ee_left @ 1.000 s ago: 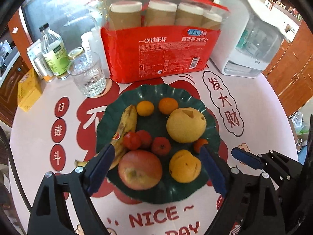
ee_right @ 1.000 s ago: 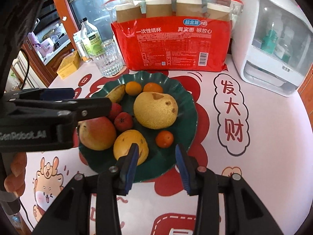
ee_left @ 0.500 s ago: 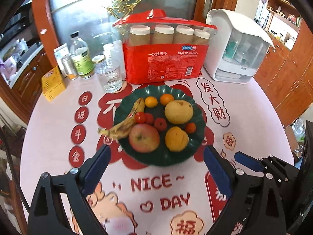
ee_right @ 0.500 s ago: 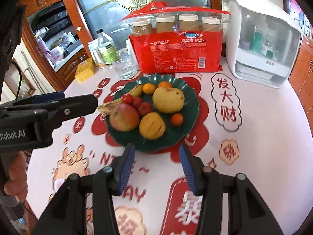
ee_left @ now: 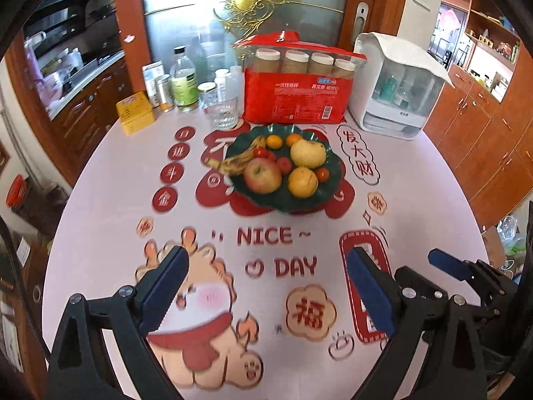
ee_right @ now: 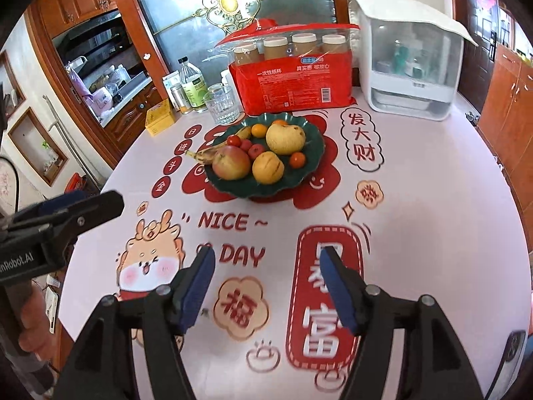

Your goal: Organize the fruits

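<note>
Fruits are seen piled on the green plate [ee_left: 319, 196] at table centre: apple [ee_left: 262, 175] near-left, banana [ee_left: 238, 161] over the left rim, pear [ee_left: 308, 152] far-right, orange [ee_left: 302, 181] near, plus small tomatoes & tangerines. L gripper [ee_left: 266, 286] is held spread wide, nothing between. R gripper [ee_right: 266, 283] is spread too, jaws just widened, empty. Both are kept well apart from the plate, at the near side.

The surface [ee_left: 416, 180] is pale pink, printed with red characters, red "NICE DAY" lettering and a cartoon animal. The dark green scalloped plate [ee_left: 319, 196] holds a red-yellow apple [ee_left: 262, 176], a spotted yellow banana [ee_left: 238, 163], a tan pear [ee_left: 308, 152] and small orange and red fruits. Both claws' pads are blue on black.
</note>
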### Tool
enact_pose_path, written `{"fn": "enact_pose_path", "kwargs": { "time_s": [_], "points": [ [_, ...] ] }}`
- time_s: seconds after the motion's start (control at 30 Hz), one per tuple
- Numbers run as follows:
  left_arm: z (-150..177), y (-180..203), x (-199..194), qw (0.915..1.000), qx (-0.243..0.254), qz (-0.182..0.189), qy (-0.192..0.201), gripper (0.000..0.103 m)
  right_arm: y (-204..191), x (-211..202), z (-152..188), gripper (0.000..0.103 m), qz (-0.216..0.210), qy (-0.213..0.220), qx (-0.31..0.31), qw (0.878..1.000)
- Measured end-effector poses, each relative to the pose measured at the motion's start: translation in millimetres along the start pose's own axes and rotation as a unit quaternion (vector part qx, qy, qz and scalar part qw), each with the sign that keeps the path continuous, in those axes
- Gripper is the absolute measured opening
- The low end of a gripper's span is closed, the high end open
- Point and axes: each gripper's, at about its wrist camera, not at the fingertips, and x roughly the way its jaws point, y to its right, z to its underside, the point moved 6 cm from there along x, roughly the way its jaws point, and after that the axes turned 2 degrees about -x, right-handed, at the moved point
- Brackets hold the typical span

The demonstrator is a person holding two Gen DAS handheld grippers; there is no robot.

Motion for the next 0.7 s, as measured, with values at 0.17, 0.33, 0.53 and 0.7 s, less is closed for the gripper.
{"fn": "enact_pose_path", "kwargs": {
  "time_s": [0.17, 0.33, 0.53, 0.7],
  "points": [
    [36.7, -1.2, -27.1, 0.9999, 0.000, -0.017, 0.000, 0.095, -10.5, -31.2, 19.7, 0.072, 0.011, 0.015, -0.004, 1.000],
    [65.1, -2.1, -44.0, 0.9994, -0.007, -0.035, -0.003, 0.095, -18.2, -54.3, 36.5, 0.075, 0.018, 0.023, -0.003, 1.000],
    [82.6, -4.3, -53.1, 0.9988, -0.023, -0.042, -0.011, 0.095, -21.5, -66.2, 54.2, 0.076, 0.024, 0.022, -0.001, 0.999],
    [87.9, -2.0, -53.4, 0.9982, -0.031, -0.047, -0.017, 0.095, -21.8, -70.8, 58.5, 0.076, 0.029, 0.023, -0.006, 0.999]
  ]
}}
